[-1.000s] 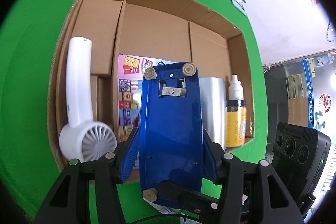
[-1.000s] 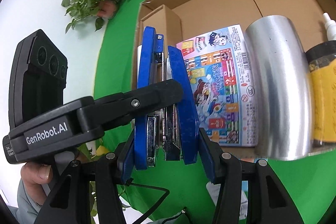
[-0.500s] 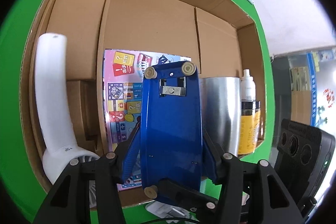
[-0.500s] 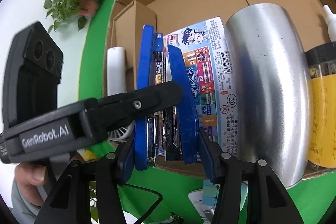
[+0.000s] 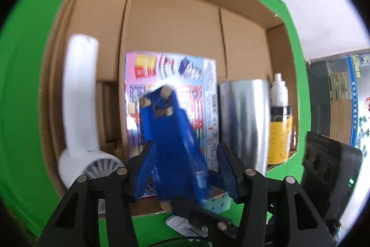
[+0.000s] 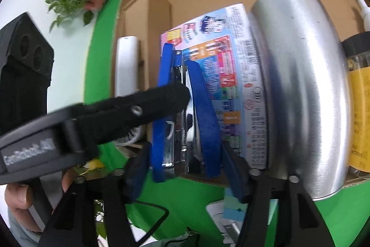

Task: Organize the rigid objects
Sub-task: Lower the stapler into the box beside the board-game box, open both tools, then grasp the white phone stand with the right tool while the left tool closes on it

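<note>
A blue stapler (image 5: 171, 138) sits tilted between the fingers of both grippers, above the colourful game box (image 5: 173, 75) in the open cardboard box (image 5: 175, 15). My left gripper (image 5: 185, 168) is open, its blue pads apart from the stapler's sides. My right gripper (image 6: 187, 168) is also open, with a gap on each side of the stapler (image 6: 189, 112). The left gripper's black finger (image 6: 129, 110) crosses in front of the stapler in the right wrist view. The frames are blurred by motion.
In the box lie a white hair dryer (image 5: 81, 108), a steel tumbler (image 5: 245, 122), a yellow jar (image 5: 281, 131) and a white bottle (image 5: 278, 89). A smaller carton (image 5: 101, 22) stands inside at the left. A colour cube (image 5: 217, 200) lies on the green mat.
Both grippers have opened and the stapler has tipped to the left and dropped toward the game box. The views have pulled back slightly.
</note>
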Action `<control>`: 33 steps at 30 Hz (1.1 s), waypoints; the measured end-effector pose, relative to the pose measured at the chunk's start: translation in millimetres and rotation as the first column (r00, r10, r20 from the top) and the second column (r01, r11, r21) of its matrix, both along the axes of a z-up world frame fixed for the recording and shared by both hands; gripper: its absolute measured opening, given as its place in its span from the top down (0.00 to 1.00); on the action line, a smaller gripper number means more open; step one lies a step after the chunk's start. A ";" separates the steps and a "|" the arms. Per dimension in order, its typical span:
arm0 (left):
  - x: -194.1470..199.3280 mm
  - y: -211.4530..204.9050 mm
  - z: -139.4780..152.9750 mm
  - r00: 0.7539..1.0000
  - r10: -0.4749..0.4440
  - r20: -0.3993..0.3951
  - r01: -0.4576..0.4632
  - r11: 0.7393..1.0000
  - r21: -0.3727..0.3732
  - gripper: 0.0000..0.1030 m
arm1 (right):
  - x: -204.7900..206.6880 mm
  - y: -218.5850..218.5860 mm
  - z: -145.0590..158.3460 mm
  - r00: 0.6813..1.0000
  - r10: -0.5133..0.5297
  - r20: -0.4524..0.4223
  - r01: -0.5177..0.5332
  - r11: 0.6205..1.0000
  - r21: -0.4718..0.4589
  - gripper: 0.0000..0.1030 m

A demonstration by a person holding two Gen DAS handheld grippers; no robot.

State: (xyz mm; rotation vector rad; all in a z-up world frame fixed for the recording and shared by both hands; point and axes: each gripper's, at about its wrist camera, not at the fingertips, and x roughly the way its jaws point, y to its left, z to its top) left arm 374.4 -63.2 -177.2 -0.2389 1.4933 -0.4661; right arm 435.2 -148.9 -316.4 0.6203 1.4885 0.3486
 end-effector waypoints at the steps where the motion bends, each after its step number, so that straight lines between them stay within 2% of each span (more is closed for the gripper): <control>1: -1.0 4.2 9.0 0.999 0.000 0.033 0.000 1.000 0.001 0.48 | -0.6 0.2 6.4 1.000 -0.008 0.026 0.007 1.000 0.020 0.18; 2: -2.0 9.5 17.7 0.998 0.003 0.063 -0.003 1.000 0.006 0.47 | -1.9 0.2 13.8 0.998 -0.013 0.054 0.012 1.000 0.019 0.05; 3: -3.7 15.4 26.3 0.996 0.008 0.094 -0.009 1.000 0.011 0.47 | -3.8 0.7 23.4 0.996 -0.012 0.094 0.011 1.000 0.005 0.03; 5: -7.1 26.6 40.6 0.989 0.020 0.144 -0.023 1.000 0.018 0.45 | -11.1 4.9 48.9 0.979 0.026 0.204 -0.018 0.999 -0.041 0.03; 7: -14.7 41.3 55.4 0.980 0.036 0.194 -0.042 0.999 0.026 0.43 | -25.4 9.2 75.8 0.945 0.080 0.318 -0.042 0.991 -0.126 0.01; 10: -32.5 55.6 67.1 0.971 0.032 0.235 -0.042 0.998 0.038 0.41 | -52.9 11.7 95.6 0.897 0.141 0.420 -0.051 0.974 -0.219 0.01; 11: -42.5 58.5 67.1 0.971 0.019 0.239 -0.031 0.998 0.049 0.41 | -63.5 12.6 95.3 0.889 0.166 0.428 -0.062 0.967 -0.246 0.01; 13: -61.1 59.0 58.9 0.978 -0.001 0.210 -0.012 0.998 0.056 0.41 | -81.2 14.9 79.4 0.907 0.218 0.361 -0.127 0.957 -0.261 0.01; 15: -79.8 60.1 43.7 0.991 0.006 0.134 -0.009 1.000 0.025 0.41 | -96.9 17.7 59.1 0.930 0.240 0.277 -0.172 0.953 -0.248 0.01; 18: -114.9 61.4 16.8 1.000 0.015 0.009 -0.014 0.999 -0.042 0.41 | -133.1 18.4 20.1 0.945 0.269 0.187 -0.213 0.939 -0.271 0.01; 20: -131.1 53.7 5.8 0.999 0.010 -0.031 -0.012 0.998 -0.058 0.41 | -148.0 18.0 2.4 0.950 0.276 0.148 -0.221 0.926 -0.306 0.02; 22: -147.1 51.4 -4.7 0.998 0.002 -0.067 -0.007 0.997 -0.077 0.41 | -162.6 23.6 -11.4 0.941 0.309 0.134 -0.246 0.902 -0.355 0.03; 25: -158.5 52.3 -20.8 0.994 0.006 -0.105 -0.008 1.000 -0.019 0.41 | -173.0 34.9 -18.1 0.930 0.340 0.138 -0.268 0.887 -0.376 0.03; 28: -167.2 60.2 -28.4 0.991 0.027 -0.130 -0.030 0.999 -0.021 0.41 | -175.2 53.5 -27.4 0.911 0.388 0.139 -0.297 0.851 -0.433 0.03; 31: -173.5 68.7 -29.7 0.990 0.042 -0.132 -0.045 0.999 -0.017 0.41 | -175.6 66.6 -45.2 0.914 0.397 0.083 -0.307 0.811 -0.498 0.17; 32: -175.2 70.9 -30.2 0.990 0.045 -0.130 -0.048 0.999 -0.017 0.41 | -178.3 69.0 -43.5 0.907 0.407 0.110 -0.299 0.804 -0.514 0.22; 33: -178.1 73.5 -30.2 0.990 0.050 -0.129 -0.053 0.998 -0.018 0.41 | -181.9 72.9 -44.3 0.897 0.428 0.112 -0.310 0.789 -0.530 0.23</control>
